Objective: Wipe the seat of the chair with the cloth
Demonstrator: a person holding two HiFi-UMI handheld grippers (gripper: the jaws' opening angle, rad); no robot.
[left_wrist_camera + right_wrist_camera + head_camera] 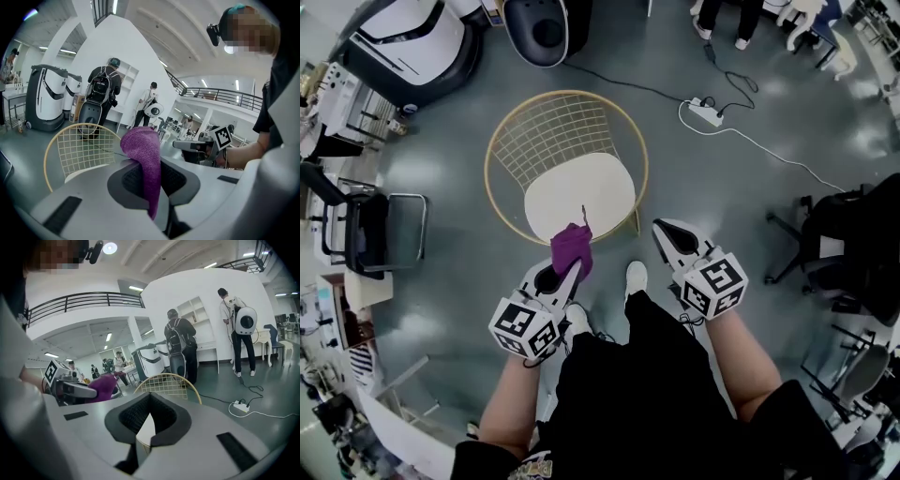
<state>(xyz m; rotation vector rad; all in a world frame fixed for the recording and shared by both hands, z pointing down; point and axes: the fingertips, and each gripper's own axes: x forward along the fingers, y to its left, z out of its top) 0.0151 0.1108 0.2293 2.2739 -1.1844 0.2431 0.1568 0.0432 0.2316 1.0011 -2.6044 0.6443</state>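
Note:
A chair with a gold wire back (546, 131) and a cream seat (581, 192) stands on the grey floor in front of me. A purple cloth (571, 246) hangs bunched over the seat's front edge, with my left gripper (565, 272) shut on it. In the left gripper view the cloth (145, 154) drapes down between the jaws, with the wire back (82, 147) behind it. My right gripper (667, 232) hovers right of the seat's front corner, jaws shut on nothing. The right gripper view shows the cloth (101, 386) at left and the chair (166, 383) ahead.
A white power strip (705, 111) and its cables lie on the floor behind the chair. A black office chair (848, 244) stands at right, a black framed chair (366, 230) at left. White machines (412, 37) stand at the back. My white shoe (635, 278) is near the chair's front.

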